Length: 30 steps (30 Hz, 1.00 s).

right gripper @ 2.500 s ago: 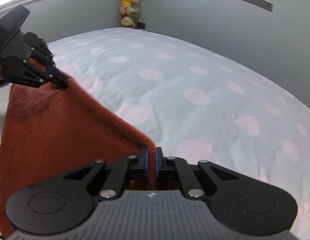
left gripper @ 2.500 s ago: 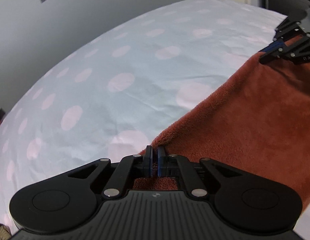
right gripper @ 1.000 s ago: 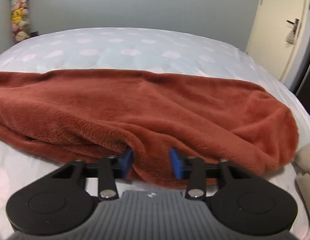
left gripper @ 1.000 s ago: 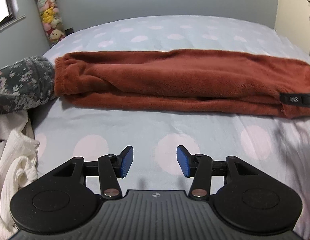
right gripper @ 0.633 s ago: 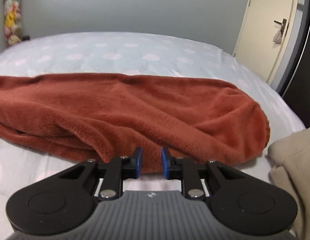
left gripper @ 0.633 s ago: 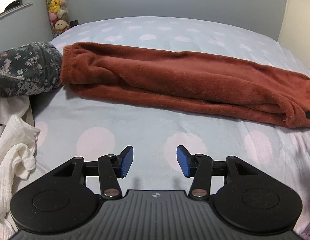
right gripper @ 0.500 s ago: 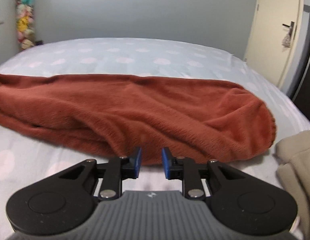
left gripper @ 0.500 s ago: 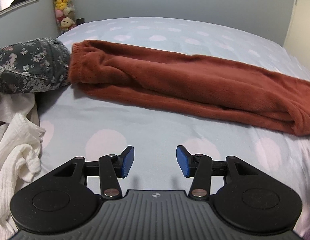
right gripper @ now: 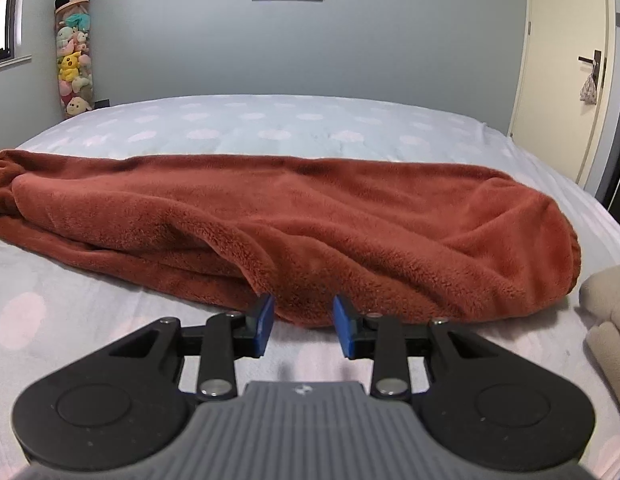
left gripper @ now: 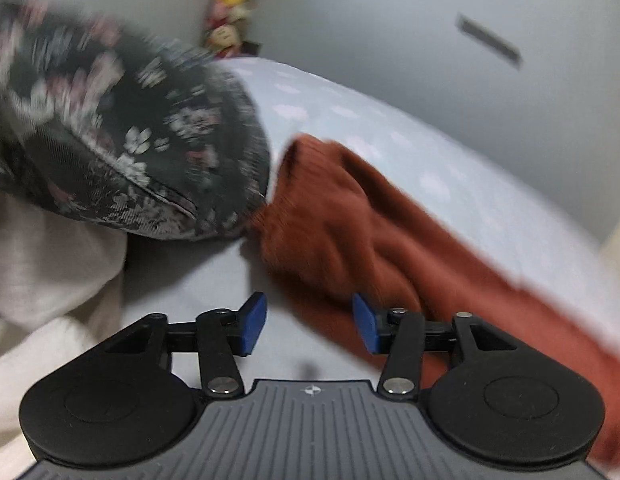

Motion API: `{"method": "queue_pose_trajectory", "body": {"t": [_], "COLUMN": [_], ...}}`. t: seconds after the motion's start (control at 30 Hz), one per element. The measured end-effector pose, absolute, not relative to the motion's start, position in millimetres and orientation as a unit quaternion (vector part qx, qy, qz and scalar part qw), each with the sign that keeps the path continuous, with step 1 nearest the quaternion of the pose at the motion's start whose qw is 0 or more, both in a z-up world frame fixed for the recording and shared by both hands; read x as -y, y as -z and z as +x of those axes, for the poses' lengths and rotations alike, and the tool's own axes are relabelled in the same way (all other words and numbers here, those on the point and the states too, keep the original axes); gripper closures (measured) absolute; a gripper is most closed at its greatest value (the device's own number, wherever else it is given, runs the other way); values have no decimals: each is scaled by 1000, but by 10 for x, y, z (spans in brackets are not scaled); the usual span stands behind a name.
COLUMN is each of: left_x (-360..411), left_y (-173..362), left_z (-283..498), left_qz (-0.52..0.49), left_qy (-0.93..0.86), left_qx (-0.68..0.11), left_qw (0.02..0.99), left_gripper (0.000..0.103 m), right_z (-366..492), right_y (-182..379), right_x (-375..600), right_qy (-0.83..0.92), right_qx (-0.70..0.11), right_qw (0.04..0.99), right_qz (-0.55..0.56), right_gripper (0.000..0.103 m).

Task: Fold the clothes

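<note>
A rust-red fleece garment (right gripper: 310, 216) lies folded lengthwise across the spotted bed sheet (right gripper: 270, 128). My right gripper (right gripper: 304, 325) sits low at its near edge, jaws opening. The fleece fold reaches just between the blue fingertips, and the pads are not pressing on it. In the blurred left wrist view the garment's ribbed end (left gripper: 330, 208) lies close ahead. My left gripper (left gripper: 309, 325) is there with jaws opening. Mostly bare sheet shows between its fingers, and fleece lies by the right pad (left gripper: 364, 322).
A dark floral garment (left gripper: 122, 140) bulges beside the fleece's ribbed end, with white cloth (left gripper: 42, 272) heaped below it. A beige garment (right gripper: 606, 320) lies at the right bed edge. Plush toys (right gripper: 72, 60) hang in the far left corner, and a door (right gripper: 562, 80) stands at the right.
Both grippers let go of the fleece, which now lies on the bed. My left gripper swept left to its ribbed end and rolled. The right jaws narrowed, then widened again.
</note>
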<state>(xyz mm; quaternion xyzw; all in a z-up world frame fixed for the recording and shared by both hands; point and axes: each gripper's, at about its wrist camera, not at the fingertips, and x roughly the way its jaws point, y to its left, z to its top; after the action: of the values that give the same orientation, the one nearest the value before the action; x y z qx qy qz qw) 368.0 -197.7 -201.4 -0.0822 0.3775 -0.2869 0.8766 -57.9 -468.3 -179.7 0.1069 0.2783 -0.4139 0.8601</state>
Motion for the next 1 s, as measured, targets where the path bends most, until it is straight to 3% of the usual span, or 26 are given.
{"method": "queue_pose_trajectory", "body": {"t": [0.1,0.27,0.33,0.47,0.6,0.7,0.87,1.0], "left_x": [1967,2134,2240,2427,2576,2650,2735,2638], "left_y": [2123,2175,2136,1854,1358,1170,1391,1639], "left_z": [3997,4173,4216,4159,4164,4319,4418,4478], "left_qz": [-136,-125,-98,-44,-12,19,88,63], "left_qy": [271,286,290,310,340,317,307,290], "left_qx": [-398,-393,-394,-353,-302,-310,-359,-399], "left_qw": [866,865,867,882,891,896,877,868], "left_gripper": [50,54,75,83,84,84,84,82], "right_z": [-514,-405,-367,-320,-286,-286,-321,-342], "right_y": [1850,1934,1961,2011,2050,2078,2099,2108], "right_x": [4684,4642,4634,4644,4665,4696,4764,4800], "right_qy": [405,385,379,371,360,365,381,389], "right_qx": [-287,-299,-302,-305,-296,-292,-283,-279], "right_qw": [862,870,872,874,881,880,874,872], "right_qz": [99,79,73,72,76,83,98,108], "right_gripper": [66,66,66,66,66,65,65,61]}}
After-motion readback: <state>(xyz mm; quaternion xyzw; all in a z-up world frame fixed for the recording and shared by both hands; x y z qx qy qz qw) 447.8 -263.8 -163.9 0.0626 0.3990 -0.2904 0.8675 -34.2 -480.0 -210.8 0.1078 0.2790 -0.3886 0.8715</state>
